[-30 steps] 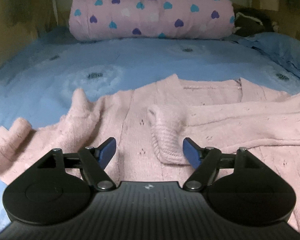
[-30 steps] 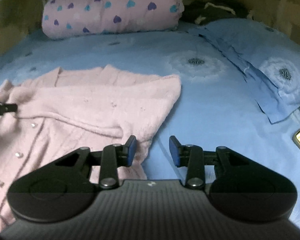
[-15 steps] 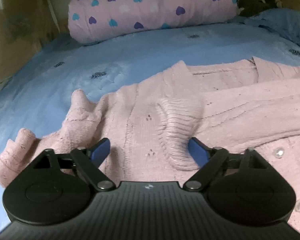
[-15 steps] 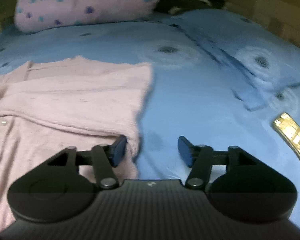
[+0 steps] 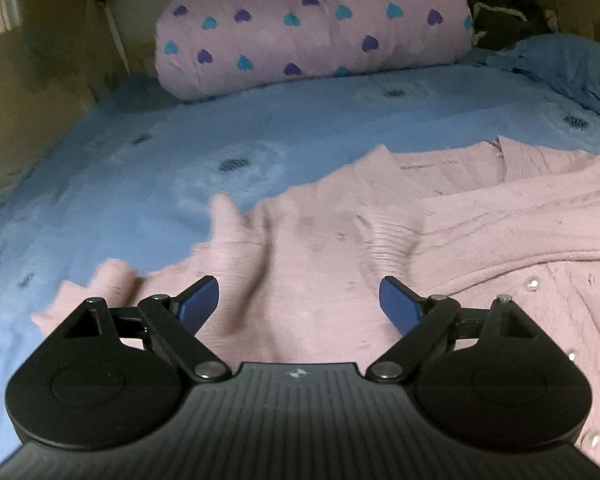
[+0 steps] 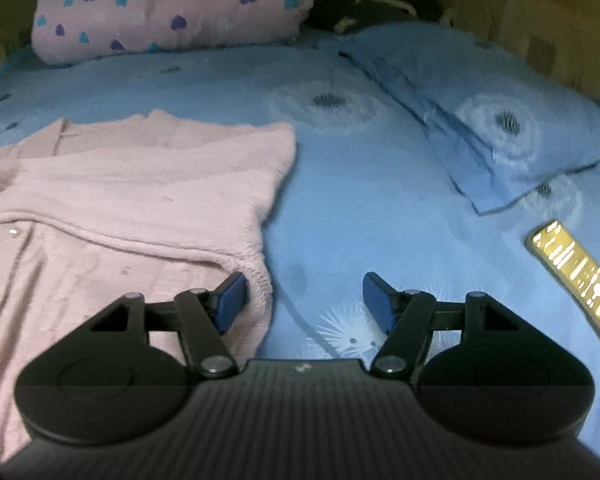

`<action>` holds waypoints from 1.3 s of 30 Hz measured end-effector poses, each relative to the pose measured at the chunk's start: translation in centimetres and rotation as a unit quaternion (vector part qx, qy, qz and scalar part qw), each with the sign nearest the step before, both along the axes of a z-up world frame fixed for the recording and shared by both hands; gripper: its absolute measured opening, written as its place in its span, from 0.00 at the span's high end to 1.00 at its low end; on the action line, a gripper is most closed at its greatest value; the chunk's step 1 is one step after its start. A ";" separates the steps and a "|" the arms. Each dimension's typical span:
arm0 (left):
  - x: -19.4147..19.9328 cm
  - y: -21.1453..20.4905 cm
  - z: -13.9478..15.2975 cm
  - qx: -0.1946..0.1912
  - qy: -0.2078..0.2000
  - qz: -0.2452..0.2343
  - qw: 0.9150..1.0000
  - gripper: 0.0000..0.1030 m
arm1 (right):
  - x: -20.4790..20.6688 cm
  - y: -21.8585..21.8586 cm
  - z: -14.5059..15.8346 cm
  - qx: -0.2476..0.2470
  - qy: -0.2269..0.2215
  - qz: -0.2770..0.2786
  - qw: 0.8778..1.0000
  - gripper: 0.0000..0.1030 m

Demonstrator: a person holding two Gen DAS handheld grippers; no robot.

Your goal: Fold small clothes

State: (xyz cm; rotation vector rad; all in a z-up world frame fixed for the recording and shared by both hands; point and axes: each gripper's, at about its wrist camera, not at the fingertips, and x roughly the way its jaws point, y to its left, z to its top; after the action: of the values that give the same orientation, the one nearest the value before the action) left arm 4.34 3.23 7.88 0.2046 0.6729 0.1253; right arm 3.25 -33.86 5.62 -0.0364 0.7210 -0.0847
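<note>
A pink knit cardigan with small pearl buttons lies on the blue bedspread. One sleeve is folded across its front, with the ribbed cuff near the middle. The other sleeve lies crumpled out to the left. My left gripper is open and empty, low over the cardigan's body, short of the cuff. In the right wrist view the cardigan fills the left half. My right gripper is open and empty at the cardigan's right edge, its left fingertip at the ribbed hem corner.
A pink rolled quilt with hearts lies at the bed's head, also in the right wrist view. A blue pillow sits at the right. A phone with a lit screen lies on the bedspread to the right. A dark garment is at the back.
Both grippers have opened wider. The left view has drawn closer to the cardigan and swung right. The right gripper has shifted right along the cardigan's edge, bringing the phone nearer.
</note>
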 end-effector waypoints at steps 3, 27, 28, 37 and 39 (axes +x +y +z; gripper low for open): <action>-1.8 1.7 1.7 0.012 -0.015 0.008 1.000 0.12 | -1.3 0.6 1.4 0.012 -0.020 -0.003 1.000 0.36; -2.2 18.6 -2.1 -0.145 -0.004 0.187 0.972 0.12 | -9.0 11.4 0.9 0.117 -0.016 0.062 0.991 0.36; -2.0 19.0 -2.6 -0.157 0.000 0.193 0.969 0.12 | -8.9 11.7 0.6 0.115 -0.013 0.063 0.991 0.36; 0.6 19.4 -5.7 -0.147 0.048 0.222 0.963 0.01 | -8.6 12.3 -1.8 0.096 -0.015 0.063 0.993 0.33; 0.9 19.2 -5.8 -0.145 0.043 0.227 0.962 0.01 | -8.7 12.2 -1.9 0.098 -0.016 0.062 0.993 0.33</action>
State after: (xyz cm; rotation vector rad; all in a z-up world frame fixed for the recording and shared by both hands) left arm 5.21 22.47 2.12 -0.2324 0.8087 0.4566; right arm -5.44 -21.68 3.77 0.1074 0.6899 0.1050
